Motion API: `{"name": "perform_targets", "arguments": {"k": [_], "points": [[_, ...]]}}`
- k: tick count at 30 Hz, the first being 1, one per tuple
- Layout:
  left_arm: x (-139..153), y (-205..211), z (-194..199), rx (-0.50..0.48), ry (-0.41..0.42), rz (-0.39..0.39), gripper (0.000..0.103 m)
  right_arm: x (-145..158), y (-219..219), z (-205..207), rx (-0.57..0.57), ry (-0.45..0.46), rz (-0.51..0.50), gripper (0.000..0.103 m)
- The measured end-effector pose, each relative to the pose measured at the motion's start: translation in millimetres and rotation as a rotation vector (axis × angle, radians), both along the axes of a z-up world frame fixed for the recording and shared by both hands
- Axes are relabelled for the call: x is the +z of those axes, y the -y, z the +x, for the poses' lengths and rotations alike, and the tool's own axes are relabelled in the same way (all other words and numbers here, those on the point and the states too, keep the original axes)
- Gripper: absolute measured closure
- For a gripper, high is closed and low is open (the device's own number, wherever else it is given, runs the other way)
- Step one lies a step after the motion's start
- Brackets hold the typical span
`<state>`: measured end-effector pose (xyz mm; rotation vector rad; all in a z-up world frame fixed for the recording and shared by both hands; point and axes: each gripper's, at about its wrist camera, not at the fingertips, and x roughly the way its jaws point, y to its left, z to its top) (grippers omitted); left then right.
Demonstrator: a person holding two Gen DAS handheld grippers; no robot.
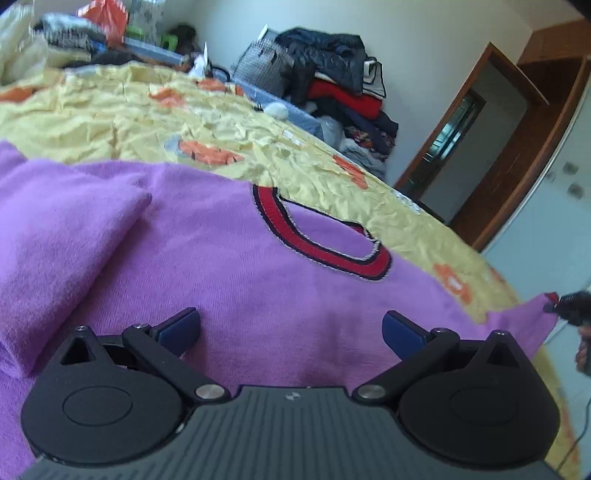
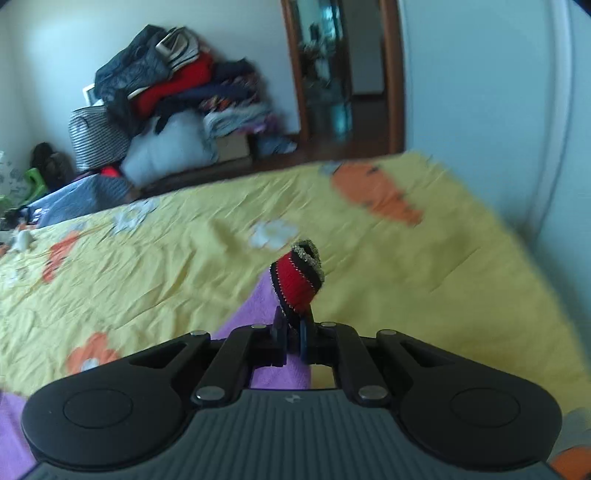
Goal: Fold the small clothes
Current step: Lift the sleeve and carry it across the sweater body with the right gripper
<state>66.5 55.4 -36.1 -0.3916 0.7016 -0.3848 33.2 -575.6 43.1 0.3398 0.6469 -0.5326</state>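
A small purple sweater [image 1: 221, 266] with a red and black collar [image 1: 321, 236] lies on the yellow bed cover [image 1: 147, 122]. Its left sleeve [image 1: 66, 236] is folded over the body. My left gripper [image 1: 291, 328] is open just above the sweater's body, holding nothing. My right gripper [image 2: 293, 332] is shut on the red and black cuff [image 2: 297, 280] of the other sleeve, whose purple cloth [image 2: 258, 306] trails under it; it holds the cuff up off the bed. The right gripper also shows at the right edge of the left wrist view [image 1: 569, 306], with the sleeve stretched out to it.
A pile of clothes and bags [image 1: 332, 81] stands against the wall beyond the bed, also in the right wrist view [image 2: 177, 99]. An open wooden doorway [image 2: 343, 74] is behind. More clutter [image 1: 92, 29] lies at the bed's far end.
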Motion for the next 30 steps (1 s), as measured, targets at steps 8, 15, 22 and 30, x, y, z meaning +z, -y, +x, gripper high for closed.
{"name": "perform_targets", "arguments": {"k": [8, 15, 22, 30], "points": [[10, -16, -5, 0.033, -0.054, 0.023, 0.000, 14, 57, -70, -0.105, -0.010, -0.026, 0.098], [16, -24, -24, 0.066, -0.069, 0.134, 0.000, -9, 71, -156, -0.159, 0.060, 0.053, 0.098], [16, -34, -33, 0.064, -0.112, 0.188, 0.000, -54, 61, -192, -0.237, 0.047, 0.160, 0.098], [24, -48, -56, 0.022, -0.075, 0.229, 0.000, 5, -9, -221, -0.134, 0.276, 0.135, 0.098]]}}
